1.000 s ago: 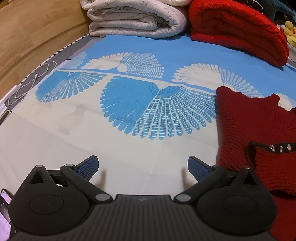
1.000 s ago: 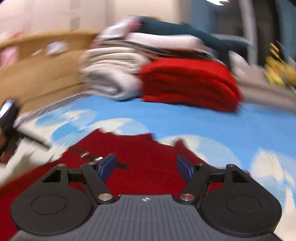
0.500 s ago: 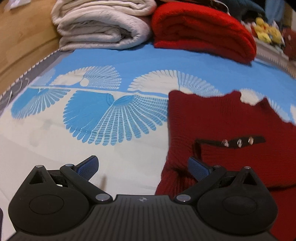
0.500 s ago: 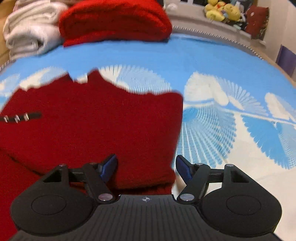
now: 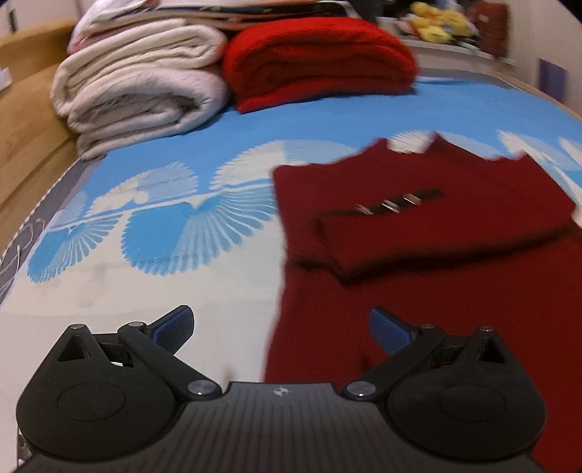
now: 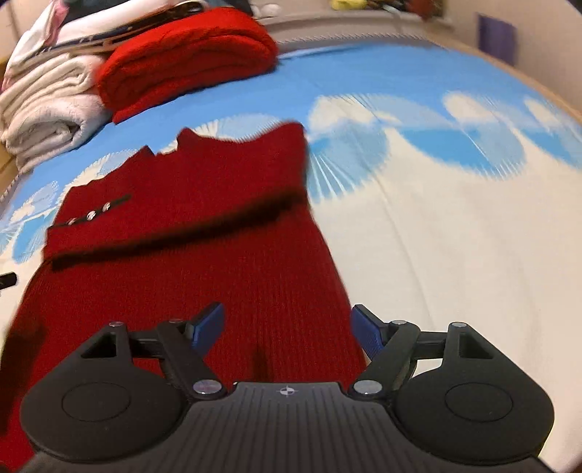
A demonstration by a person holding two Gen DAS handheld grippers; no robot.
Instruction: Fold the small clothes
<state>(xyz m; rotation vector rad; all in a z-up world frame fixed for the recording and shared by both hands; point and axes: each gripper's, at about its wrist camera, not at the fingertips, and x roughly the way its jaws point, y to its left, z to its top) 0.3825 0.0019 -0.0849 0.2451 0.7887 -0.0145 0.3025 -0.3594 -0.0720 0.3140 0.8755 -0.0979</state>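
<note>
A dark red knit garment [image 5: 454, 254] lies flat on the blue and cream bedspread [image 5: 163, 233], its sleeve folded across the chest and a black tab with three metal studs [image 5: 396, 202] on it. My left gripper [image 5: 280, 327] hovers open over the garment's lower left edge, nothing between its fingers. In the right wrist view the same garment [image 6: 203, 254] fills the left half. My right gripper [image 6: 287, 327] hangs over its lower right edge with the jaws opening and only the cloth below them, not gripped.
A folded cream blanket [image 5: 138, 91] and a folded bright red blanket [image 5: 316, 58] are stacked at the bed's far side, with yellow plush toys [image 5: 436, 25] behind. A wooden bed frame [image 5: 25, 109] runs along the left. Bare bedspread [image 6: 454, 236] lies right of the garment.
Both grippers have swung across the bed toward the garment's lower part. The left now has the garment's left edge under it, and the right has its right edge. The right jaws stand a little wider.
</note>
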